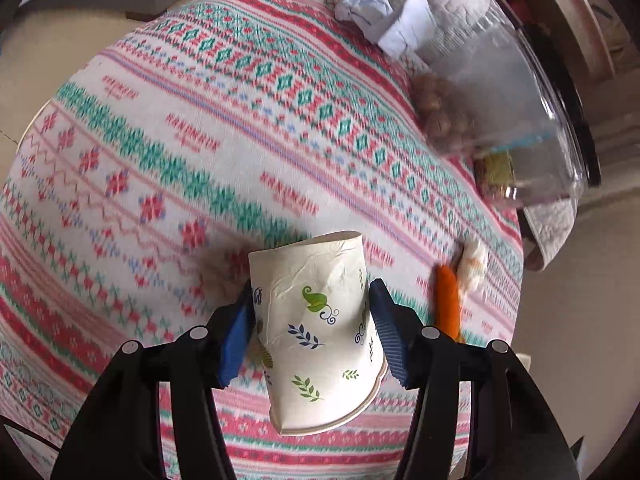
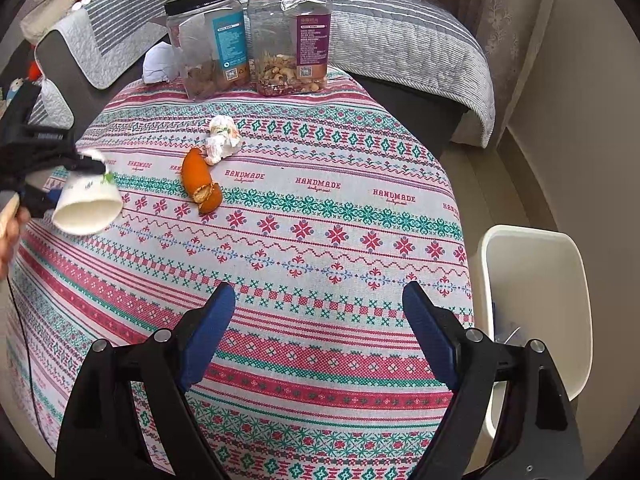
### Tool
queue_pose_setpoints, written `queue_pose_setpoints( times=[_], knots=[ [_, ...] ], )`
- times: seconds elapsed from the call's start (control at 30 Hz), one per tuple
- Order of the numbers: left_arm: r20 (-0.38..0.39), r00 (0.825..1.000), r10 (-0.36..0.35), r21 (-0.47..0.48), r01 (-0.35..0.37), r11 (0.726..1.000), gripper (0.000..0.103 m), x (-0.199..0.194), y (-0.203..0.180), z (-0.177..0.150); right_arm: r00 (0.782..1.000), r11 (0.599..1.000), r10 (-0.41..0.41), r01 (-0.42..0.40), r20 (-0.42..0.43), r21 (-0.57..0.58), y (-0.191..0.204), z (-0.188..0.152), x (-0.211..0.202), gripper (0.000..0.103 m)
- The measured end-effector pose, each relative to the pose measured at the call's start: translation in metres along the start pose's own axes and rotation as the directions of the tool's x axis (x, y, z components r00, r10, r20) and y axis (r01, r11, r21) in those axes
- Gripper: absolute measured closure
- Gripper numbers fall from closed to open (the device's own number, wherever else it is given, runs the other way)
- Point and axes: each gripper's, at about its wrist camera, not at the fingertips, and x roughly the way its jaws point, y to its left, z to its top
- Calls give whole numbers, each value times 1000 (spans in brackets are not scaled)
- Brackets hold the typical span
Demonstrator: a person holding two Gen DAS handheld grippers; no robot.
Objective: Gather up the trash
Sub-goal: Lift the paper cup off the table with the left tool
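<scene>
My left gripper (image 1: 312,320) squeezes the crumpled paper cup (image 1: 316,332), probably lifted off the tablecloth (image 2: 320,240), ready for the white bin (image 2: 536,280). My right gripper (image 2: 320,320) hangs wide, empty.

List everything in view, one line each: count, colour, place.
paper cup: 1, white with leaf print, between left gripper's pads, lifted above the tablecloth
orange peel: 1, orange, mid-table
crumpled tissue: 1, white, touching peel's far end
crumpled paper: 1, white, far edge, beside jars
jars: 2, clear, black lids, far edge
tablecloth: 1, pink-green pattern, covering table
bin: 1, white, beside table on the right
left gripper: 1, black, blue pads, holding cup
right gripper: 1, black, blue pads, open, nothing between them
</scene>
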Motion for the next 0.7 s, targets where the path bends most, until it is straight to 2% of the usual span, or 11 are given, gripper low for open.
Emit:
queue_pose_setpoints(
  times=[0.13, 0.27, 0.4, 0.47, 0.6, 0.7],
  knots=[
    [-45, 998, 42, 60, -39, 997, 47, -6, -9, -56, 1000, 1000, 20, -20, 14, 18, 2, 2, 1, 21],
    [-56, 998, 33, 94, -28, 995, 47, -23, -16, -107, 998, 998, 56, -57, 7, 35, 7, 6, 9, 21],
    [31, 999, 43, 144, -47, 988, 47, -48, -15, -156, 996, 996, 89, -89, -3, 34, 19, 12, 24, 21],
    [82, 994, 72, 165, -85, 983, 47, -56, -11, -173, 995, 996, 95, -95, 7, 4, 30, 18, 31, 21],
    [108, 991, 73, 205, -94, 974, 47, -65, -15, -181, 994, 993, 103, -101, 31, -54, 51, 33, 45, 21],
    [144, 986, 88, 229, -119, 966, 47, -76, -15, -173, 991, 989, 126, -123, 35, -80, 67, 44, 58, 21]
  ],
)
